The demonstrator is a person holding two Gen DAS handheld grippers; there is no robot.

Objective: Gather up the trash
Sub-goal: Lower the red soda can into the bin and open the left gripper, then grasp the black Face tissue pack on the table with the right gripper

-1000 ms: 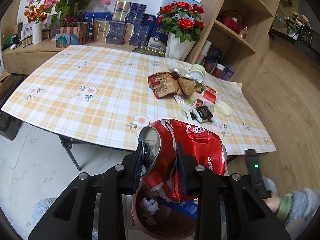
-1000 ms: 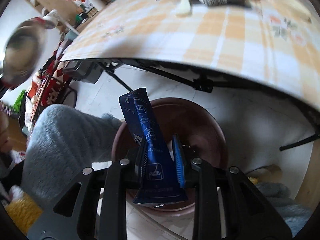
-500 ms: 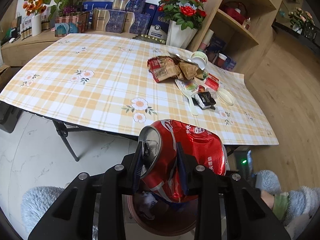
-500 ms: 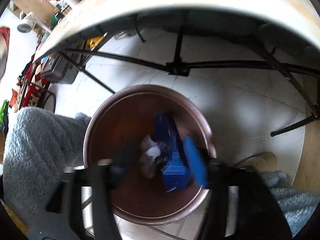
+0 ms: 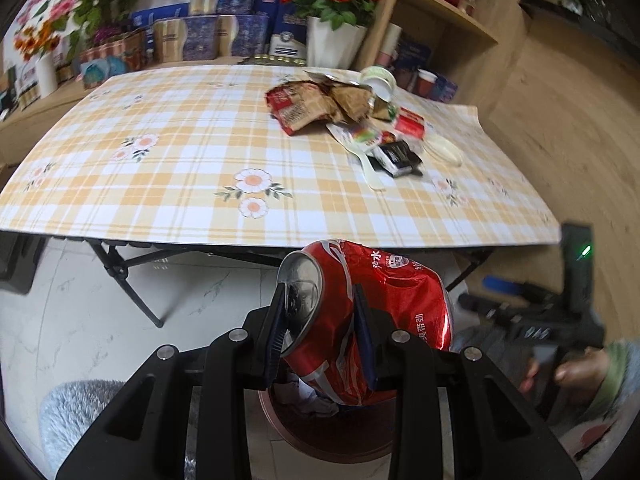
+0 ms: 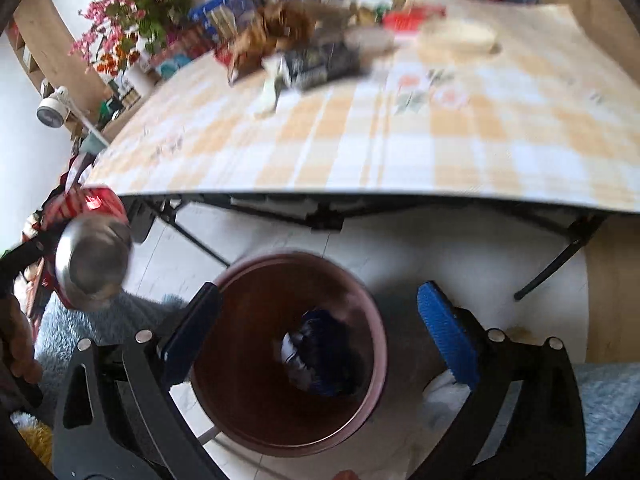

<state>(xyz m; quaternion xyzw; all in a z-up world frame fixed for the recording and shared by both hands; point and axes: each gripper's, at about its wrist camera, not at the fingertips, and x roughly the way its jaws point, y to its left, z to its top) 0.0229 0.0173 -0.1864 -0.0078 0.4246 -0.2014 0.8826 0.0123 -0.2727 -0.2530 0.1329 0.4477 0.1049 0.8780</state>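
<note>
Trash status: blue wrapper (image 6: 320, 354) now lies at the bottom of the brown bin (image 6: 256, 420), lower centre of the right wrist view, next to a white paper scrap. A second ago the right gripper (image 6: 318, 326) was clamped on that wrapper above the bin; its jaws have just been opening and now stand wide apart with nothing between them. So that piece is dropped and done.

Left gripper (image 5: 320, 334) is pinched on the crushed red can (image 5: 372, 320), lower centre of the left wrist view, directly over the bin rim (image 5: 280, 432). It sits lower over the bin than a second ago. Likely next: release the can.

Still to collect, upper right on the checked table (image 5: 160, 184): crumpled brown bags (image 5: 320, 104), a black packet (image 5: 398, 156), a white spoon (image 5: 370, 170), a lid (image 5: 444, 150).
</note>
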